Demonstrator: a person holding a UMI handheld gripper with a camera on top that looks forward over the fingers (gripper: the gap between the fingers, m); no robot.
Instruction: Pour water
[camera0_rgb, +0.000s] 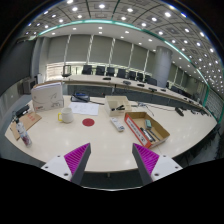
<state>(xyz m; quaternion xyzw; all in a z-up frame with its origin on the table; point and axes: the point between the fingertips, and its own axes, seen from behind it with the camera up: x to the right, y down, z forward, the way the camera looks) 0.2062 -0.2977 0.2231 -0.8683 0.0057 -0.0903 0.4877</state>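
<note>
The gripper (111, 160) is up high over a big white table (170, 140), and its two fingers are spread wide with nothing between them. You can see the pink pads (76, 156) on the inside of each finger, and only bare table shows in the gap. The job is to pour water, so the first step is to reach something that holds water. Far ahead of the fingers and off to the left stands a small pale cup (66, 116); it looks like the thing to go for, but it is too small to be sure. Just to its right, nearly straight ahead of the fingers, a red round spot (88, 122) lies flat on the table. Ahead and to the right sits an open cardboard box (147, 129) with small things inside, and a white box (117, 104) sits beyond that. A big white machine (47, 96) stands far off to the left. To do this step well, the gripper should come down low and move forward and left, slowly, keeping the fingers wide. It should line up so the cup goes right in the middle of the gap. It should not bump the cup, or it may tip over. Only squeeze once the cup is well between both pads.
</note>
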